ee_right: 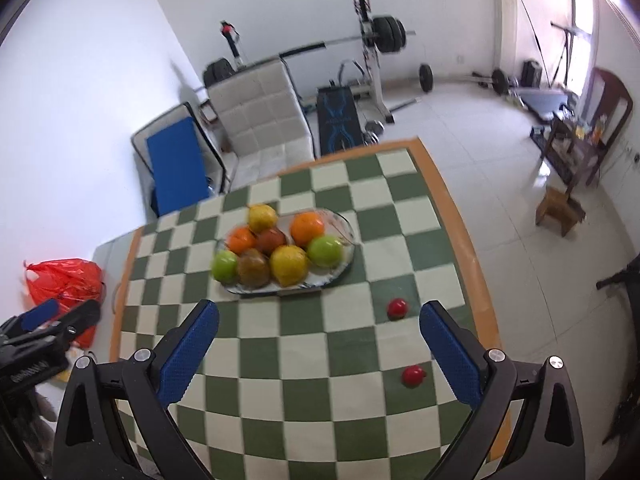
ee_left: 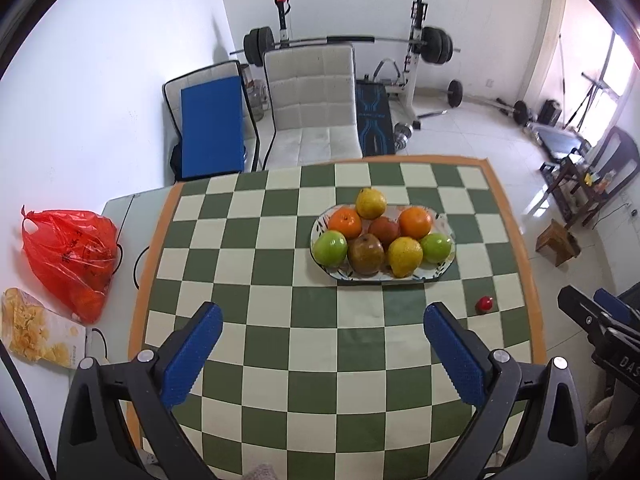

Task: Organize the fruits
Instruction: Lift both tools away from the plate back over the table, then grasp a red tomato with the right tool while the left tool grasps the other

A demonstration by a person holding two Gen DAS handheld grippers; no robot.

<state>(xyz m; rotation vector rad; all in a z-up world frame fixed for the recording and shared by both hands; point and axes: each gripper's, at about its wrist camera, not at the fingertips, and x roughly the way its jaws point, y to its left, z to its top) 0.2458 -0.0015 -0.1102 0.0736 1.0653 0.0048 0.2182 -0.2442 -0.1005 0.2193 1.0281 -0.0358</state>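
Eight fruits fill the plate (ee_right: 347,227); two red fruits (ee_right: 397,307) outside.

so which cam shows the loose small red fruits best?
Right wrist view: both small red fruits lie on the checkered cloth, the far one and the near one beside the open right tongs. Left wrist view shows only one; the other is out of frame.

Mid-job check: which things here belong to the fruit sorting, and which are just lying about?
Job:
plate piled with fruit
two small red fruits loose on the checked cloth
left gripper and right gripper, jaws open

Lying about:
red plastic bag
snack packet
white chair
weight bench
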